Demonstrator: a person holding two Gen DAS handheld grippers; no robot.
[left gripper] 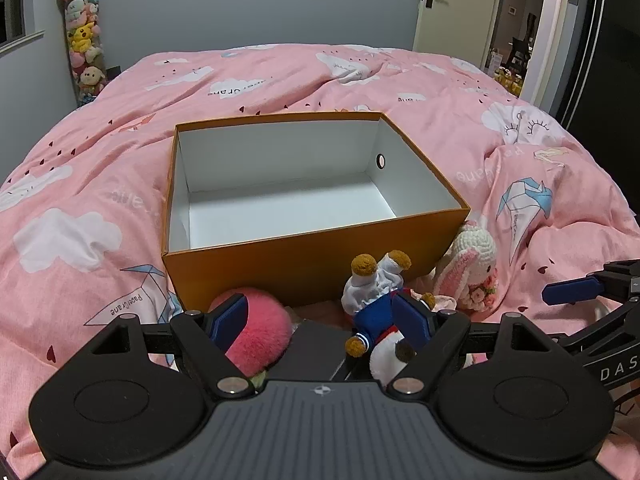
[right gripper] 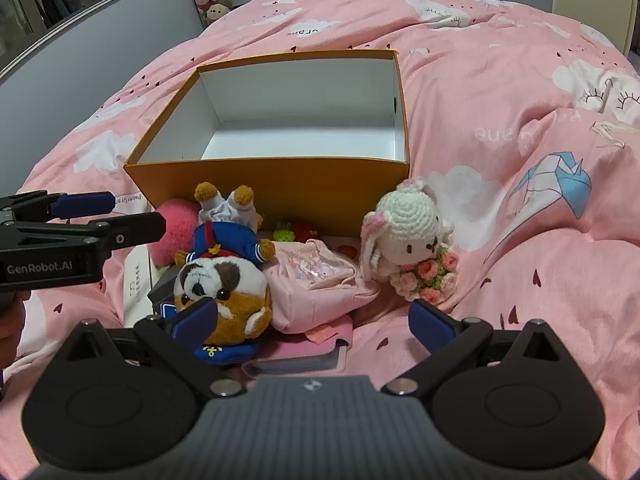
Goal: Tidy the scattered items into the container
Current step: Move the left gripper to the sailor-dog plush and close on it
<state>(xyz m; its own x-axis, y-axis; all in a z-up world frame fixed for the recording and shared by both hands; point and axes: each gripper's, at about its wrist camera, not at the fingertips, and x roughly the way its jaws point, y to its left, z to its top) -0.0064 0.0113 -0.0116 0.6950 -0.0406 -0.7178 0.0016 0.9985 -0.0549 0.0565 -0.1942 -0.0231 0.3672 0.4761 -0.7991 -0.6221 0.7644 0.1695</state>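
Though both grippers' fingers (right gripper: pixel 192 314) apart and empty, "GenRobot.AI" on the left gripper (right gripper: pixel 44 268).

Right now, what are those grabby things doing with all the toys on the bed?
A person holds two grabbers over a toy pile on the pink bed. Both the left gripper and right gripper are open, holding nothing. The orange box is empty; the plush dog, crocheted bunny and pink fluffy ball lie beside it.

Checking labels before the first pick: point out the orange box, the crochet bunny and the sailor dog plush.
orange box (right gripper: pixel 280 184), right wrist view, near outer wall.
crochet bunny (right gripper: pixel 408 220), right wrist view, white head.
sailor dog plush (right gripper: pixel 224 284), right wrist view, its face.
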